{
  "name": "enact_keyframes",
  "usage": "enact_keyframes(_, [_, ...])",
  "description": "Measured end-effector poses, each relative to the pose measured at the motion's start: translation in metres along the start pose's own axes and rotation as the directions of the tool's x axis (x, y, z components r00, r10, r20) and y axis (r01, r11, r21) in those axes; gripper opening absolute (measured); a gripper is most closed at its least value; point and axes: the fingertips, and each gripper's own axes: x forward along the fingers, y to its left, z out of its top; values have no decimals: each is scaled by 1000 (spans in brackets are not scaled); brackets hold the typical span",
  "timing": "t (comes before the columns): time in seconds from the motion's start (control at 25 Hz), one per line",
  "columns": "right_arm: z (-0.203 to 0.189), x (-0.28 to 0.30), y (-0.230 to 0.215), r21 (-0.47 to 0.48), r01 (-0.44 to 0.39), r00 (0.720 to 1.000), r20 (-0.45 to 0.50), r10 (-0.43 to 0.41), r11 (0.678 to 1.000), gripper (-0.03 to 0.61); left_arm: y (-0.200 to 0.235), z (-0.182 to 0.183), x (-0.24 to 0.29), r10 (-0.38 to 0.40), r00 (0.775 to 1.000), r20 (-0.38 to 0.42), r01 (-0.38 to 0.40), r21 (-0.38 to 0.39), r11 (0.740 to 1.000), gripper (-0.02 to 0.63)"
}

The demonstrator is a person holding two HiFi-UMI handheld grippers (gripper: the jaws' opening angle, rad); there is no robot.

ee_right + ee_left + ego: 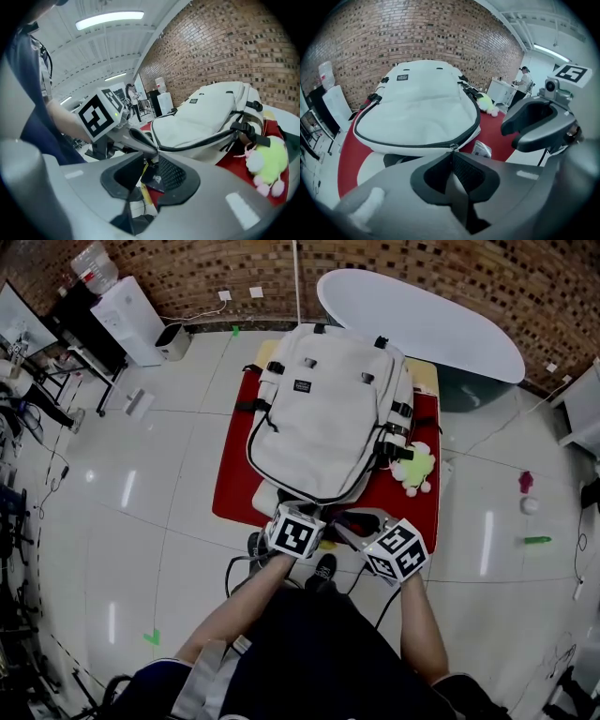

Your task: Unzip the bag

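Lying flat on the red mat (pixel 234 486), the white bag (pixel 323 413) points its lower end at me. Its dark zip (pixel 417 144) runs round that near edge, closed along all I can see.

I judge the bag soft and light: padded cloth that sags, with nothing stiff behind the zip. Tugging the slider alone would likely drag the whole bag or bunch the fabric. The place to take hold is the small metal pull (pixel 452 146) at the middle of the near edge. A second hold on the rim just beside it would keep the track taut.

My left gripper (pixel 453 153) has its jaws closed, tips together right at the pull, and I read that as a pinch on its tab. My right gripper (pixel 151 156) sits close beside it with jaws partly apart. Nothing is pressed between its pads, and the zip line lies just past the tips. The tab looks thin and smooth, so a shallow pinch may slip.

A plush toy (pixel 414 467) rests against the bag's right side, away from the near stretch of zip.
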Motion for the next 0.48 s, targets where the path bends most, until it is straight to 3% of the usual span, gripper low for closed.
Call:
enact_keyframes(0.28, [23, 14, -12, -208, 76, 994, -57, -89, 975, 103, -2, 3, -13, -67, 998, -6, 68, 40, 997, 20])
enact_keyframes(0.4, [38, 23, -8, -351, 78, 991, -75, -111, 933, 125, -2, 9, -25, -74, 997, 4, 74, 91, 993, 18])
enact_keyframes(0.48, [36, 33, -5, -472, 48, 983, -135, -126, 880, 169, -2, 12, -29, -80, 997, 17, 78, 114, 990, 18])
